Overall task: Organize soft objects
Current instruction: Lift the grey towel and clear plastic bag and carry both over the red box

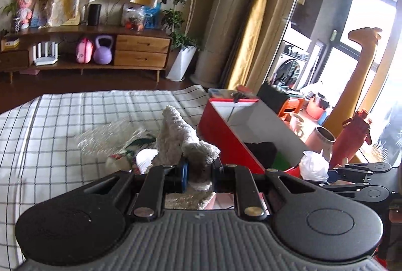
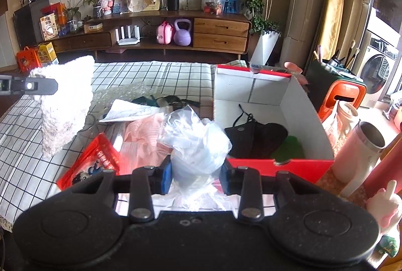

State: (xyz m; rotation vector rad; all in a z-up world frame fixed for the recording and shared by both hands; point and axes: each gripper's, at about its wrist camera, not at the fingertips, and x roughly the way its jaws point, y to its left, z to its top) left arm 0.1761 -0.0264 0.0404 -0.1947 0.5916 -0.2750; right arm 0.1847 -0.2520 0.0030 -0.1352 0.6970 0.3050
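My left gripper (image 1: 199, 176) is shut on a fluffy white towel (image 1: 181, 135), which hangs from its jaws above the checked tablecloth; the same white towel (image 2: 65, 107) shows at the left of the right wrist view, lifted off the table. My right gripper (image 2: 197, 178) is shut on a crumpled clear plastic bag (image 2: 198, 142), just left of the red cardboard box (image 2: 276, 166). The red cardboard box (image 1: 226, 137) has white inner walls and holds a black cloth item (image 2: 256, 137) and something green (image 2: 289, 149).
On the checked tablecloth (image 2: 22, 170) lie bubble wrap (image 2: 118, 95), a white paper (image 2: 130, 110), a pink cloth (image 2: 140, 140) and a red snack packet (image 2: 93, 165). Right of the box stand a pink tumbler (image 2: 361, 152), an orange bin (image 2: 344, 97) and a red bottle (image 1: 351, 140).
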